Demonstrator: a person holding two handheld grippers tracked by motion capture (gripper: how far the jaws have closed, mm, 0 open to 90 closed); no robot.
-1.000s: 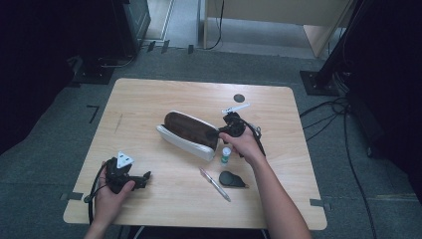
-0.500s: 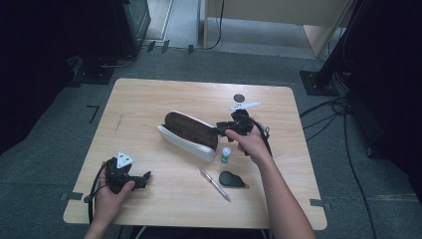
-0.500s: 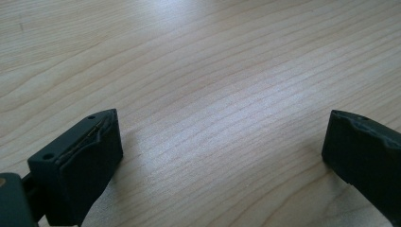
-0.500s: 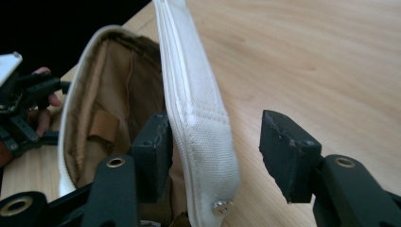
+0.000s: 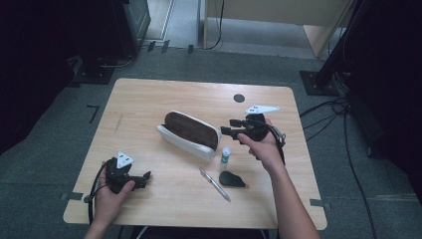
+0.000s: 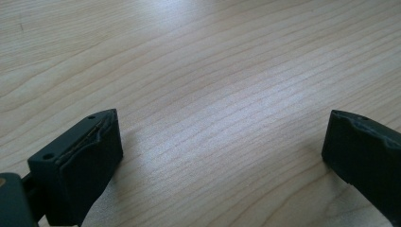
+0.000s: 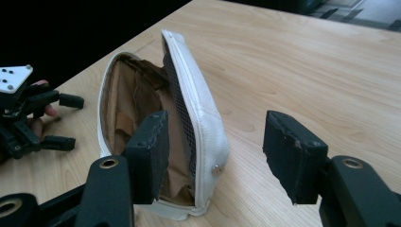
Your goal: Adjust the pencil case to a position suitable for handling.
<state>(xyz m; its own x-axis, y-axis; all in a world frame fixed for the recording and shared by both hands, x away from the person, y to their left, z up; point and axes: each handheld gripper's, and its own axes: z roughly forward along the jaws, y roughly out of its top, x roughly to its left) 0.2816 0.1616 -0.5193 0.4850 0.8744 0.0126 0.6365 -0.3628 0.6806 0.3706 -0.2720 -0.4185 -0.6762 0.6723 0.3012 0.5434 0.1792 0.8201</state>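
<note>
A white pouch with a brown lining lies unzipped mid-table; the right gripper view looks into its open mouth. My right gripper hovers just off the pouch's right end. Its jaws have just been opening and stand open, with the pouch's near end beyond the tips and no pad pressing on it. My left gripper rests at the front left of the table, open over bare wood. It also appears far off in the right gripper view.
A small white bottle stands just in front of the pouch's right end. A pen and a small black object lie nearer the front edge. A dark round spot marks the wooden table at the back.
My right gripper has opened and drawn up and to the right, away from the pouch's end. The left gripper has stayed put.
</note>
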